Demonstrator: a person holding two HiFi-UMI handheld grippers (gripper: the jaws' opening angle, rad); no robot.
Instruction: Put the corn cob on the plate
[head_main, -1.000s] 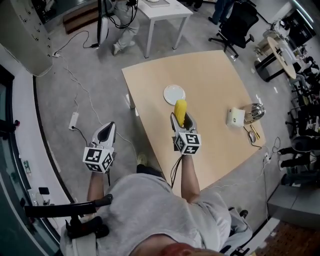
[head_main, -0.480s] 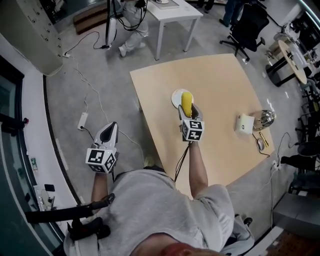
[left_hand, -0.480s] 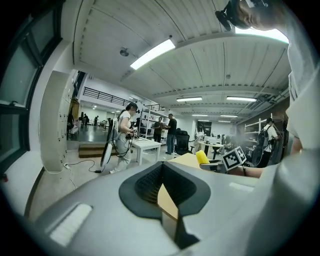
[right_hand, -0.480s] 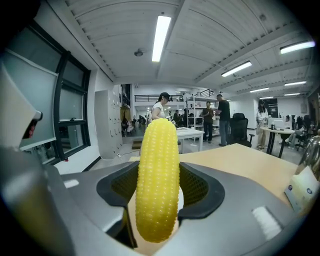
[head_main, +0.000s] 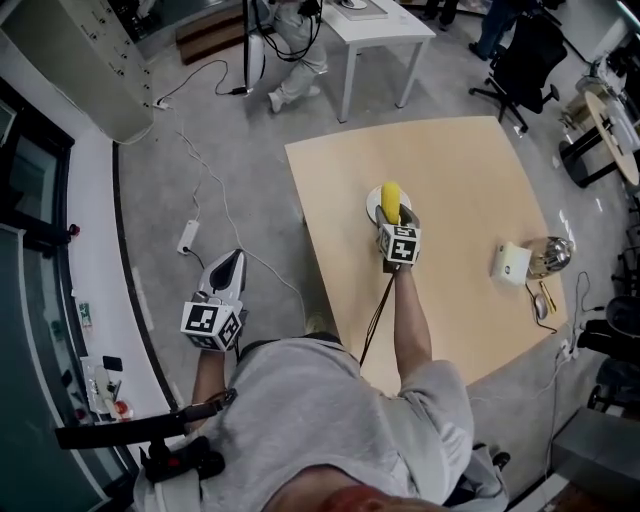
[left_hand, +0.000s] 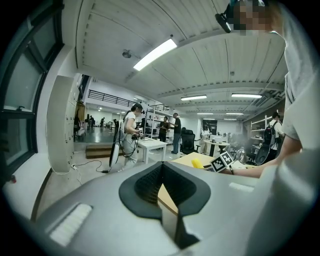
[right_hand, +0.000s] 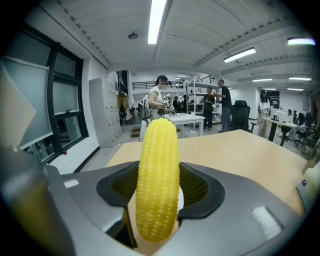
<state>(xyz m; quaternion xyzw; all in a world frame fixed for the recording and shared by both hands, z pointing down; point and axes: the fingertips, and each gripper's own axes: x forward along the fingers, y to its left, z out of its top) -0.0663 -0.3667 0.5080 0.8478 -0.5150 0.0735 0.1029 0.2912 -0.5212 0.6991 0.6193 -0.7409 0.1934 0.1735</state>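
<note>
My right gripper (head_main: 394, 214) is shut on a yellow corn cob (head_main: 390, 200), which stands up between the jaws and fills the middle of the right gripper view (right_hand: 158, 175). The cob hangs over a small white plate (head_main: 373, 208) on the light wooden table (head_main: 460, 250); the gripper and cob cover most of the plate. My left gripper (head_main: 226, 272) is off the table's left side, over the grey floor, jaws shut with nothing between them (left_hand: 167, 197).
A small white box (head_main: 510, 262) and a shiny metal object (head_main: 551, 254) lie near the table's right edge. Cables and a power strip (head_main: 187, 236) run across the floor at left. A white table (head_main: 380, 25) and office chairs stand beyond, with people there.
My right gripper has carried the corn cob forward across the table until it is over the white plate. The left gripper stayed by the person's side.
</note>
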